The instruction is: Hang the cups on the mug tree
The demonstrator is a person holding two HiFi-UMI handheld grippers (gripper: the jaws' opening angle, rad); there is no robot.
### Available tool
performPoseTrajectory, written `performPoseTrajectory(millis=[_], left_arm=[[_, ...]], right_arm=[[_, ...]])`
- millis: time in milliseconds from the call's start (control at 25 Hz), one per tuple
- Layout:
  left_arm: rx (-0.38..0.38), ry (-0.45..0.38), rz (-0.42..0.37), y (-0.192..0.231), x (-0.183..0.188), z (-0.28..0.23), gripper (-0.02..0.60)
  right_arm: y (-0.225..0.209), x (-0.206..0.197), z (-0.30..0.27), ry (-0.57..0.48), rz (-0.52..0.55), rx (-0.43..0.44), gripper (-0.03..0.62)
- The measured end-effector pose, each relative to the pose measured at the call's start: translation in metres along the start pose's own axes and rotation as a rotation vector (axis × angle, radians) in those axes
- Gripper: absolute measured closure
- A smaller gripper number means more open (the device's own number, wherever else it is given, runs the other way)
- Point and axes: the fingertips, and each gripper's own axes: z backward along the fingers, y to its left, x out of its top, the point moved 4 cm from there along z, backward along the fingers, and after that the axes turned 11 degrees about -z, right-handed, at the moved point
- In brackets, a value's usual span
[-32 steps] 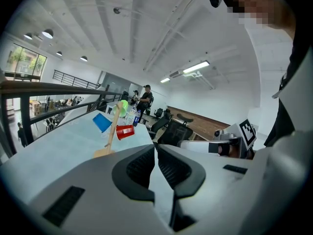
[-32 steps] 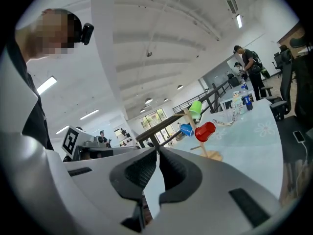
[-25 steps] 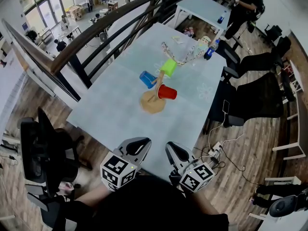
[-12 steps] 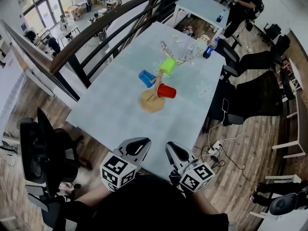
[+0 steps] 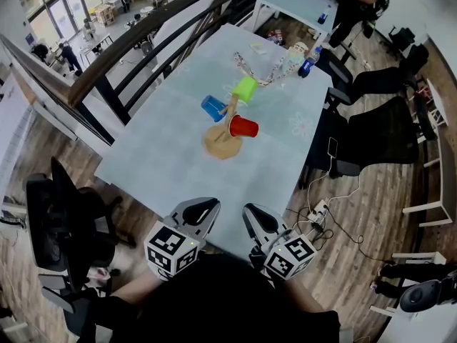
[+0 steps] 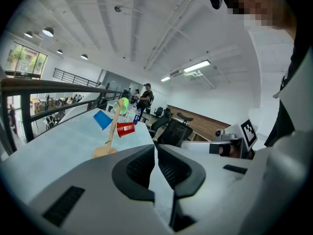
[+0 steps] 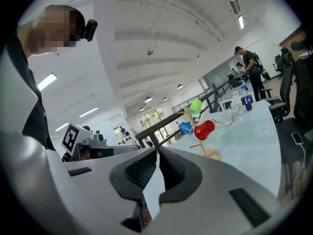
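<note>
A wooden mug tree (image 5: 223,140) stands in the middle of the pale table (image 5: 164,163). Three cups hang on it: a blue cup (image 5: 212,108) on the left, a green cup (image 5: 245,89) at the top and a red cup (image 5: 243,126) on the right. The tree (image 6: 111,132) and its cups show far off in the left gripper view, and again as the tree (image 7: 199,138) in the right gripper view. My left gripper (image 5: 208,204) and right gripper (image 5: 249,211) are side by side at the table's near edge, both shut and empty, well short of the tree.
A chain-like strap (image 5: 263,73), a bottle (image 5: 308,61) and small items lie at the table's far end. A dark railing (image 5: 121,56) runs along the left side. Black office chairs (image 5: 371,138) stand to the right, another chair (image 5: 57,224) to the near left. People stand in the background.
The head view has shifted slightly, so the table and tree sit a little higher in the picture. The grippers have not moved relative to each other.
</note>
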Motion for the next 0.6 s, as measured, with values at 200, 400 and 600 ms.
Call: performPoseTrajectory(millis=[200,400,600], left_arm=[[0.000,-0.003,-0.001,0.0017,0.0012,-0.0004,0.552],[-0.005,0.002,-0.003,0.0000,-0.0022,-0.0013,0.552],[-0.007,0.003,0.000,0.0003,-0.0007,-0.0025,0.552]], right_arm=[[-0.0013,0.0007,-0.0017,0.000,0.005,-0.001,0.549],[-0.0043,-0.0034,0.0002,0.002,0.001,-0.018,0.549],[-0.0039,-0.0015,0.0000,0.004,-0.001,-0.019,0.550]])
